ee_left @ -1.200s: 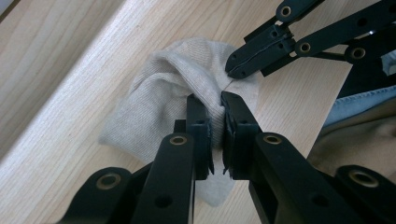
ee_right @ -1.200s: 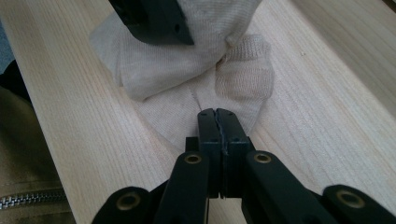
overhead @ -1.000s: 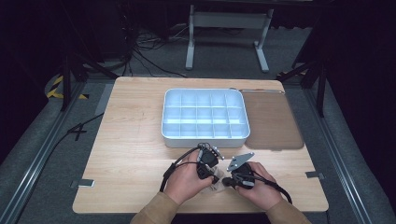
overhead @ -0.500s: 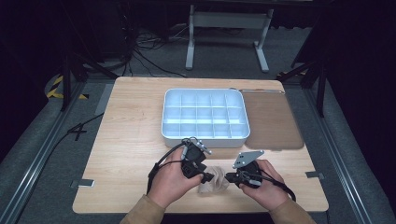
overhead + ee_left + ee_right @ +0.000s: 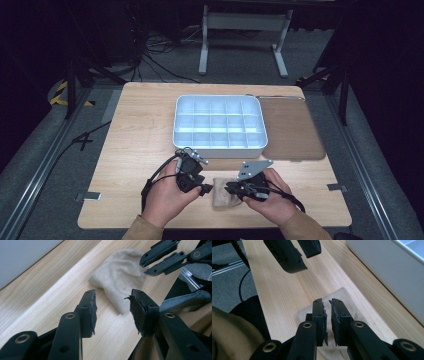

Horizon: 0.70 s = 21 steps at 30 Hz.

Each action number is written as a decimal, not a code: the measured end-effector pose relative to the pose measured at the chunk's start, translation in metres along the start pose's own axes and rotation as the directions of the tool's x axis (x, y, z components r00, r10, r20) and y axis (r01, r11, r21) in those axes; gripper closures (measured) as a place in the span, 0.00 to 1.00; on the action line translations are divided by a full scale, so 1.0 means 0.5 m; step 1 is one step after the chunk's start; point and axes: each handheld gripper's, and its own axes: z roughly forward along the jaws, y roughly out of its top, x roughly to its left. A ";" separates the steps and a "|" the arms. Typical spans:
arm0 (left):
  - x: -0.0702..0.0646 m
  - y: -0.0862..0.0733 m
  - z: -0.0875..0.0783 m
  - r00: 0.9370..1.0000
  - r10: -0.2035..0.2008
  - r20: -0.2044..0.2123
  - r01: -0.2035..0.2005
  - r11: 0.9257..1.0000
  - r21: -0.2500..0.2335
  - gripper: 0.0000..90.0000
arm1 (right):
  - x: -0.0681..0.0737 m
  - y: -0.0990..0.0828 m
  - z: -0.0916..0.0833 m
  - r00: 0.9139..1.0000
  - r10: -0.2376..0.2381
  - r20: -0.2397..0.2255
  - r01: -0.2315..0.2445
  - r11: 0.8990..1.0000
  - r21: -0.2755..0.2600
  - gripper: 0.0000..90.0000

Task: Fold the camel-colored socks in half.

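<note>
A small beige knitted cloth (image 5: 224, 197) lies flat on the wooden table near its front edge, between my two grippers. My left gripper (image 5: 207, 190) sits just left of it, open; its jaws widened over the last second and have just come in a little, with nothing between them (image 5: 112, 297). The cloth (image 5: 122, 277) lies a short way beyond its tips. My right gripper (image 5: 229, 189) hovers over the cloth's right part. Its jaws (image 5: 327, 301) have just been opening to a narrow gap, with the cloth (image 5: 338, 293) beneath and nothing pinched.
A white compartment tray (image 5: 218, 146) stands just behind the hands, its wall close in the right gripper view (image 5: 387, 270). A brown mat (image 5: 292, 131) lies to its right. Bare wood extends to the left. The table's front edge is right under the forearms.
The two grippers, close together a second ago, have drawn apart, the left moving leftward. The cloth now lies exposed on the table between them.
</note>
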 end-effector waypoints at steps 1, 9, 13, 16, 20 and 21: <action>0.001 -0.004 -0.002 1.000 -0.011 -0.004 0.011 1.000 0.004 0.63 | 0.001 0.002 0.011 1.000 -0.005 -0.005 0.005 1.000 0.010 0.91; 0.007 -0.007 0.003 1.000 -0.004 -0.013 0.004 1.000 -0.018 0.64 | -0.010 -0.007 0.044 1.000 -0.009 0.018 0.007 0.997 0.082 0.89; 0.001 0.007 0.022 0.999 0.037 -0.020 -0.038 0.998 -0.056 0.69 | -0.019 -0.019 0.040 1.000 0.007 0.027 -0.010 0.996 0.094 0.89; -0.009 0.020 0.042 0.997 0.077 -0.025 -0.079 0.994 -0.082 0.76 | -0.024 -0.029 0.036 0.999 0.017 0.042 -0.021 0.995 0.096 0.89; -0.023 0.034 0.082 0.990 0.136 -0.020 -0.137 0.987 -0.088 0.83 | -0.029 -0.041 0.030 0.998 0.034 0.055 -0.039 0.995 0.089 0.89; -0.024 0.036 0.090 0.989 0.147 -0.021 -0.149 0.985 -0.086 0.84 | -0.029 -0.043 0.029 0.998 0.038 0.057 -0.043 0.995 0.090 0.89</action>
